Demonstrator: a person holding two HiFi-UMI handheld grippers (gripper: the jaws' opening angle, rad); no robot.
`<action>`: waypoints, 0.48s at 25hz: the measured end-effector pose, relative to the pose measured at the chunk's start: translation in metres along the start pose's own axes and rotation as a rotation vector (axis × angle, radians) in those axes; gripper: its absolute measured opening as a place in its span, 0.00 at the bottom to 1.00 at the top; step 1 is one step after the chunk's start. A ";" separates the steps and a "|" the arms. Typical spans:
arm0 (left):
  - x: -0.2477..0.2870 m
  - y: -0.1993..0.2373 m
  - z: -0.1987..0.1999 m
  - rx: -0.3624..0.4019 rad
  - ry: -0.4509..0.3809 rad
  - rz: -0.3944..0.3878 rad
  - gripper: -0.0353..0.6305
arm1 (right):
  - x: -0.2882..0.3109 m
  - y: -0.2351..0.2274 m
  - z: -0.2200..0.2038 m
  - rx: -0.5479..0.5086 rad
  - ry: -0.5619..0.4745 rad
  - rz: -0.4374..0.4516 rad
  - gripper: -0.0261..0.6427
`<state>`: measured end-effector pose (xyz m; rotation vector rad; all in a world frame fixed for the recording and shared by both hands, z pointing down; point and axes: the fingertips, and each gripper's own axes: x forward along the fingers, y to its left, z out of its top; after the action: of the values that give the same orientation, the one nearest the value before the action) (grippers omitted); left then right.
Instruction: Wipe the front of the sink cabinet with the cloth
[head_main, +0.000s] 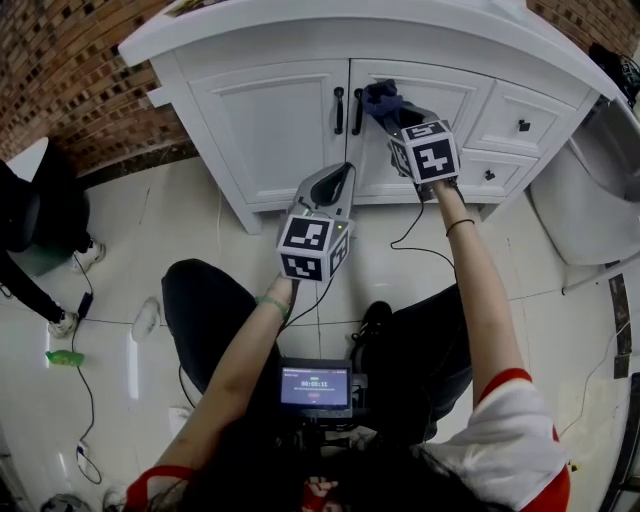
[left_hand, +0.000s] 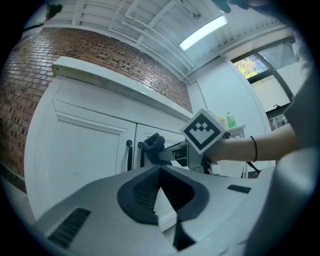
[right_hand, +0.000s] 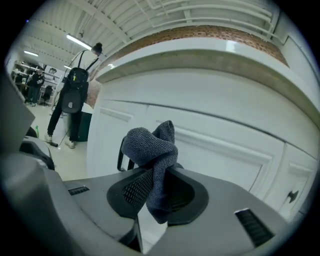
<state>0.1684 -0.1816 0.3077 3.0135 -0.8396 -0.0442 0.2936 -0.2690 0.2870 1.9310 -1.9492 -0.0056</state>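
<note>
The white panelled sink cabinet (head_main: 262, 125) shows no wipe marks, so I judge most of its front remains to be wiped: the left door, the lower panels, and the drawers at 3 o'clock. The left gripper (head_main: 340, 172), jaws closed together on nothing, hangs at 6 o'clock of the black door handles (head_main: 339, 110). The right gripper (head_main: 392, 118) is clenched on the bunched dark blue cloth (head_main: 381, 98), up by the right door's top inner corner. Whether the cloth touches the door is unclear.
</note>
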 end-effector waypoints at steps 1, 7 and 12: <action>0.001 0.002 -0.005 -0.009 0.010 0.001 0.10 | 0.004 0.004 -0.012 0.009 0.016 0.005 0.17; 0.009 0.024 -0.033 -0.055 0.051 0.015 0.10 | 0.034 0.026 -0.078 0.016 0.097 0.034 0.17; 0.011 0.038 -0.058 -0.038 0.086 0.027 0.10 | 0.057 0.048 -0.143 0.014 0.197 0.055 0.17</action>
<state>0.1602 -0.2197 0.3659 2.9445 -0.8610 0.0691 0.2895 -0.2834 0.4476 1.8109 -1.8745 0.2063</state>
